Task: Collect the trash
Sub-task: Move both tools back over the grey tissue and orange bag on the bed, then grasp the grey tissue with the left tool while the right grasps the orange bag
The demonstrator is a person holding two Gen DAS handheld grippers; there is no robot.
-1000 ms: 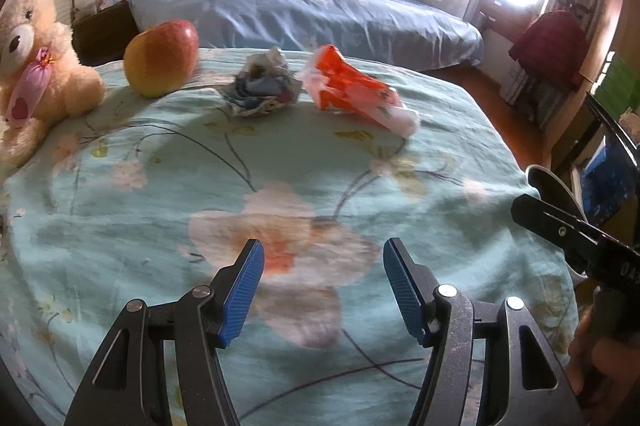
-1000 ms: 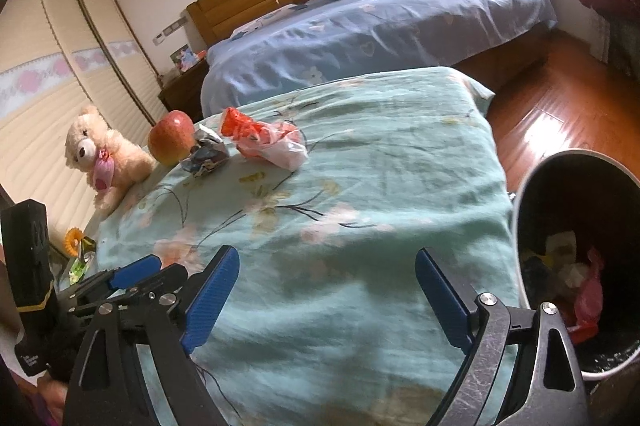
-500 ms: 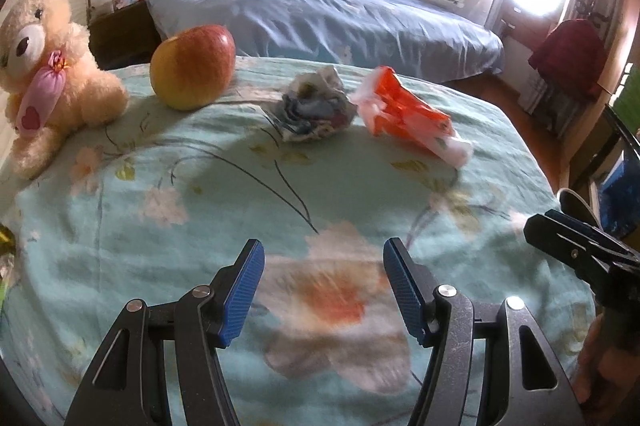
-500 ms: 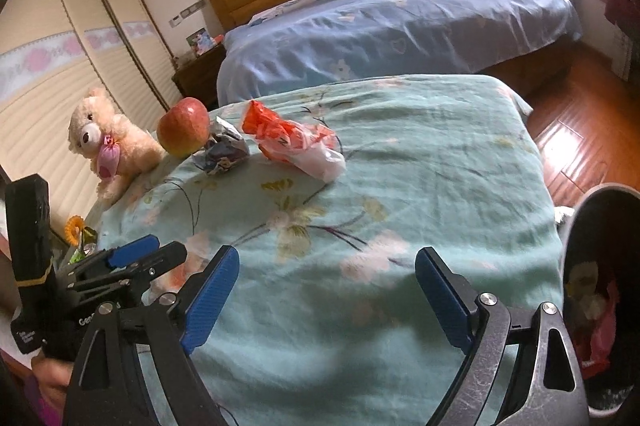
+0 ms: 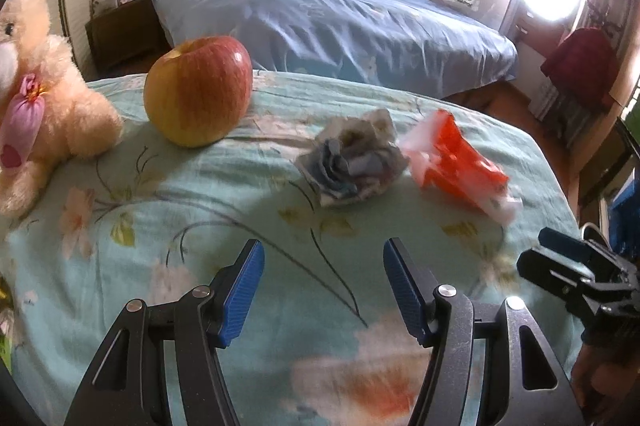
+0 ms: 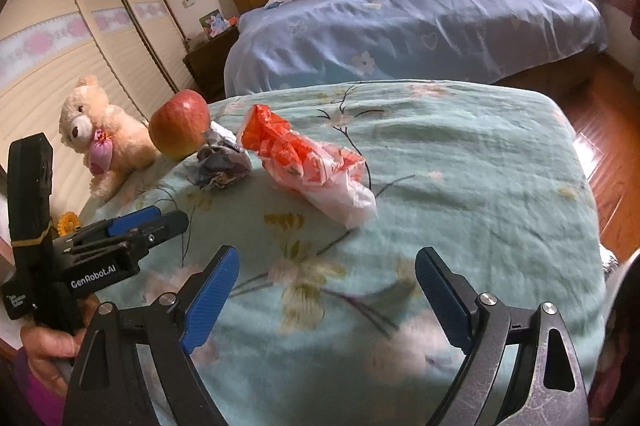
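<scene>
A crumpled grey-blue paper wad [image 5: 352, 162] lies on the teal floral cloth, just beyond my open, empty left gripper [image 5: 323, 276]. It also shows in the right wrist view [image 6: 220, 164]. An orange and white plastic bag [image 5: 456, 166] lies to its right, and shows ahead of my open, empty right gripper [image 6: 326, 290] as a crumpled bag [image 6: 308, 162]. The left gripper shows in the right wrist view [image 6: 132, 222] at the left, and the right gripper [image 5: 560, 258] shows at the right edge of the left view.
A red-yellow apple [image 5: 198, 90] and a cream teddy bear [image 5: 40, 114] sit at the left of the cloth-covered table [image 6: 480, 186]. A dark trash bin's rim [image 6: 624, 298] is at the right edge. A blue bed [image 5: 340, 26] and wooden floor [image 6: 612, 130] lie behind.
Both grippers have moved forward over the cloth toward the paper wad and the bag, which now look larger. The trash bin has slid almost out of the right view. Both jaws stay open.
</scene>
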